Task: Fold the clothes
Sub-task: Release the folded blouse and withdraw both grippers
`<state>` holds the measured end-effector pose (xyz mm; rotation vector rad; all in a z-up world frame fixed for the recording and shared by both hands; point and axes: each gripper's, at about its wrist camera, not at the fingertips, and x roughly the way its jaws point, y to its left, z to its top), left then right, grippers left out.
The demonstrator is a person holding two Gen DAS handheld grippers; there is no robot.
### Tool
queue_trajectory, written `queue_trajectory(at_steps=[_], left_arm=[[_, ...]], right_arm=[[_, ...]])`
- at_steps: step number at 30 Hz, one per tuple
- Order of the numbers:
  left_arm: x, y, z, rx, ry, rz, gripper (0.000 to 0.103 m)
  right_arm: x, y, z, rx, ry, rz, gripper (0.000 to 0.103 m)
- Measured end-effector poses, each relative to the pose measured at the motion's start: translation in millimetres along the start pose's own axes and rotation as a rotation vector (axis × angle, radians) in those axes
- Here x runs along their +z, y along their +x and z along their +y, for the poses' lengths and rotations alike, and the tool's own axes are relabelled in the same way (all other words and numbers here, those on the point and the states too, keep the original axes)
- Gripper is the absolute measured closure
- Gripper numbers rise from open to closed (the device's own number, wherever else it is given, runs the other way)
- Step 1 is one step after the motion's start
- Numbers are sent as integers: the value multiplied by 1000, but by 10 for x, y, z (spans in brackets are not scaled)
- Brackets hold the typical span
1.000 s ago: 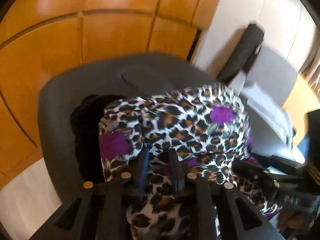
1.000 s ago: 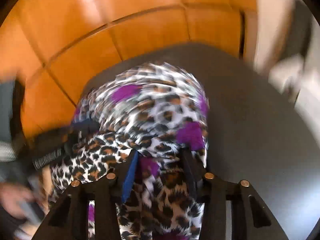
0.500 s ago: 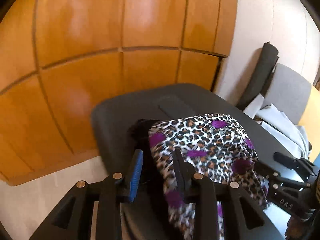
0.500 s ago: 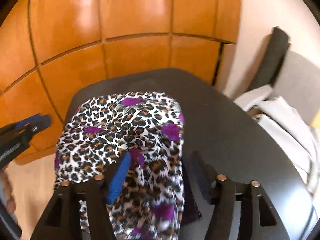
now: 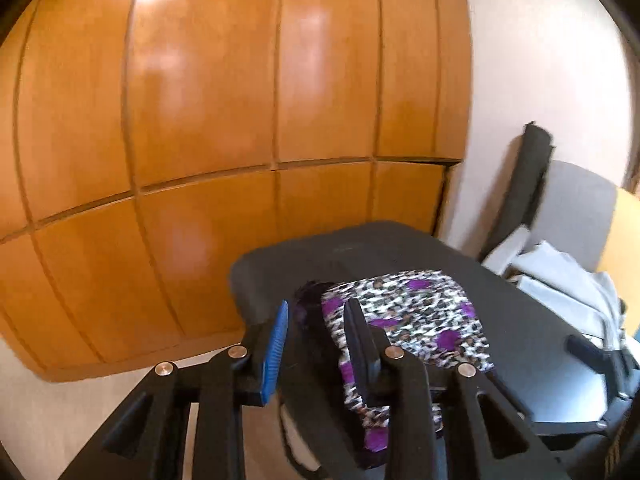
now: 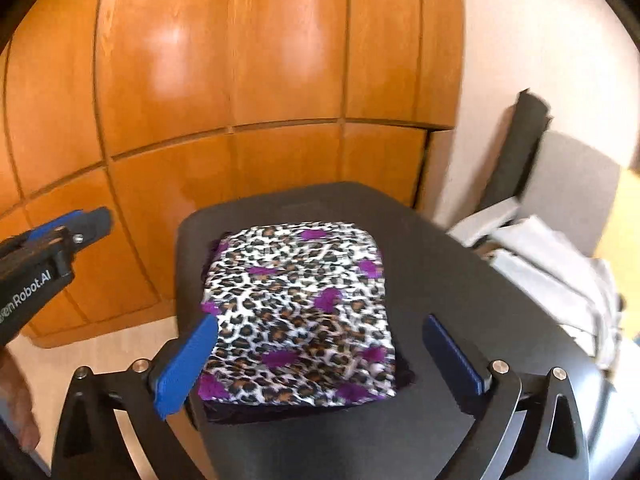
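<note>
Leopard-print fabric with purple blotches, that's the garment (image 6: 300, 312) here, folded into a neat rectangle and lying flat on a dark grey table (image 6: 460, 280). A dark, near-black edge of cloth peeks out along its near and left sides.

The right gripper (image 6: 324, 356) sits above and just short of the garment's near edge. Its jaws are spreading, already very wide, with blue pads on either side of the fabric's near corners and touching nothing. So nothing's held.

The left gripper (image 5: 316, 344) hovers near the garment's left side. From its own camera the fabric runs ahead and off to the right of the fingers, and the right finger overlaps the print in the picture. Its jaws are partly apart and easing inward a bit, with the garment's dark left edge showing in the gap behind them, but the pads aren't pressing on any cloth as far as I can see. In the right wrist view the same gripper pokes in from the left, well off the table's edge.

Past the table, straight ahead of both tools, there's an orange wooden panel wall (image 5: 240, 120). Off to the right is a grey chair (image 6: 576, 176) with some pale clothes (image 6: 552, 264) piled on it.
</note>
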<state>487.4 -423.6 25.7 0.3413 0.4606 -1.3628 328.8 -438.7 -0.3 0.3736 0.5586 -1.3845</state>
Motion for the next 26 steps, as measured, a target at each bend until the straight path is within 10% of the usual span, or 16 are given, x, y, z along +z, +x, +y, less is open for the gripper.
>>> queue_trajectory(at_steps=[26], left_arm=[[-100,76,-35,-28,14,115,74]], right_arm=[[-159,-119,68,-17,11,56,0]])
